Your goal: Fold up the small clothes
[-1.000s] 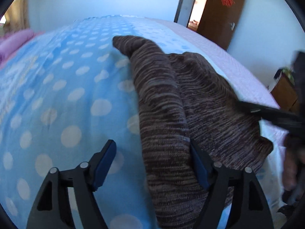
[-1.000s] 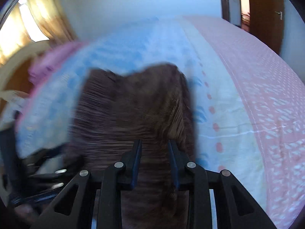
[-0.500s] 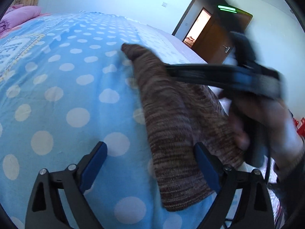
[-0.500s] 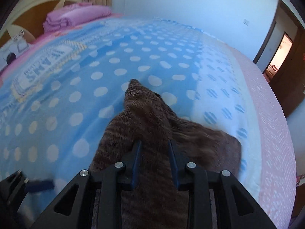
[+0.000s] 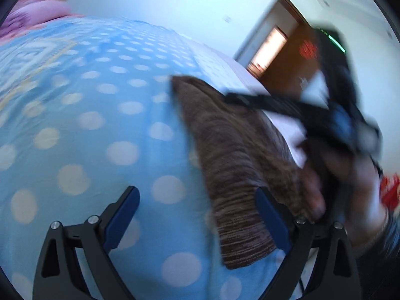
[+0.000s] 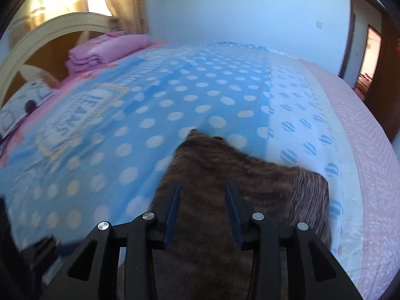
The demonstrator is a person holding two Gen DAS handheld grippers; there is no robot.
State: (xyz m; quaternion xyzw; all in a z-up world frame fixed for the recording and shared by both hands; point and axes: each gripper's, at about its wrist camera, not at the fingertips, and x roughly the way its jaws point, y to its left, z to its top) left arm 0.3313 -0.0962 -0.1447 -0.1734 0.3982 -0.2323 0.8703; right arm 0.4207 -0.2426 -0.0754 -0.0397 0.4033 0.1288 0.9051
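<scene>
A brown striped knit garment [image 5: 237, 162] lies folded lengthwise on the blue polka-dot bedspread [image 5: 87, 125]. My left gripper [image 5: 197, 200] hovers low over its near end. Its jaws are wide and still opening, and only the garment's left edge lies between them, by the right pad. In the right wrist view the garment [image 6: 225, 175] spreads under my right gripper [image 6: 202, 195]. Those jaws are opening, and the cloth sits below the gap with no pad pressing on it. One finger [image 5: 275, 105] of the right gripper crosses the left view, blurred, with the person's hand [image 5: 350, 175] behind it.
Folded pink bedding [image 6: 107, 50] sits by the cream headboard [image 6: 50, 30] at the far left. A pink sheet band [image 6: 362, 150] runs along the bed's right side. A brown door [image 5: 287, 57] stands open beyond the bed.
The right gripper swung over the garment and its jaws have parted from the cloth. The left jaws widened and drew back, so the garment's near end now lies free.
</scene>
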